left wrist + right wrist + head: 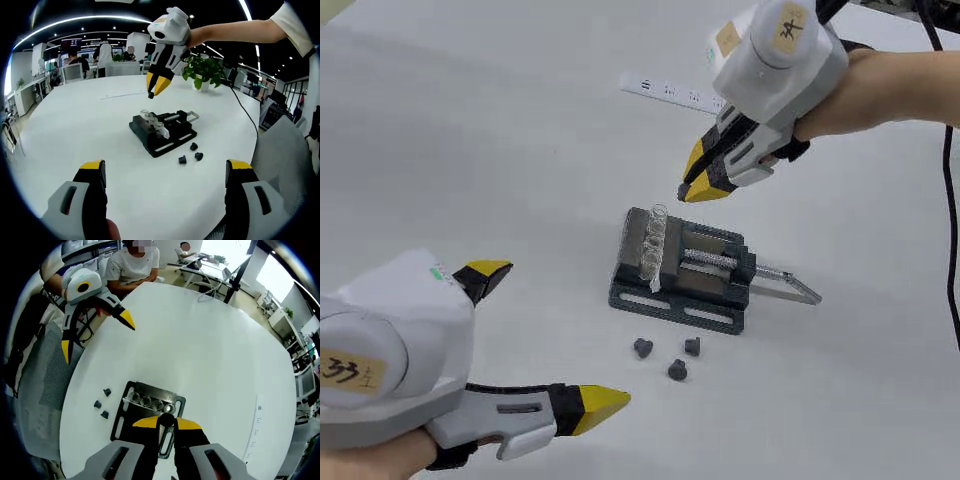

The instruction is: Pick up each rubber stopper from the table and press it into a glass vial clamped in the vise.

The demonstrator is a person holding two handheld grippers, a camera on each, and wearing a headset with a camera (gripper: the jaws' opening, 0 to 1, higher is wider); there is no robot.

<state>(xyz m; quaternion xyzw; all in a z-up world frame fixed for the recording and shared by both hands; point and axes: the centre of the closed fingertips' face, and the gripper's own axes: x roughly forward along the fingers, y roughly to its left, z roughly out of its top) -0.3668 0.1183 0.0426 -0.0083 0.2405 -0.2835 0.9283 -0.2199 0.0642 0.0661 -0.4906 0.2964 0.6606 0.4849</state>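
A black vise (pixel 705 285) stands mid-table and clamps a row of several clear glass vials (pixel 655 240). Three dark rubber stoppers (pixel 677 370) lie loose on the table just in front of it. My right gripper (pixel 688 190) hovers above the vials, shut on a small dark stopper at its yellow tips. From the right gripper view the vials (pixel 146 401) sit just ahead of those tips (pixel 166 422). Down at the near left, my left gripper (pixel 548 335) is wide open and holds nothing. The left gripper view looks at the vise (pixel 165 137) and stoppers (pixel 193 146) past its jaws.
A white power strip (pixel 670 92) lies behind the vise. A black cable (pixel 950 200) runs down the right side. The vise's handle (pixel 790 285) sticks out to the right. A potted plant (pixel 202 75) stands at the table's far edge. People sit beyond the table (pixel 135 265).
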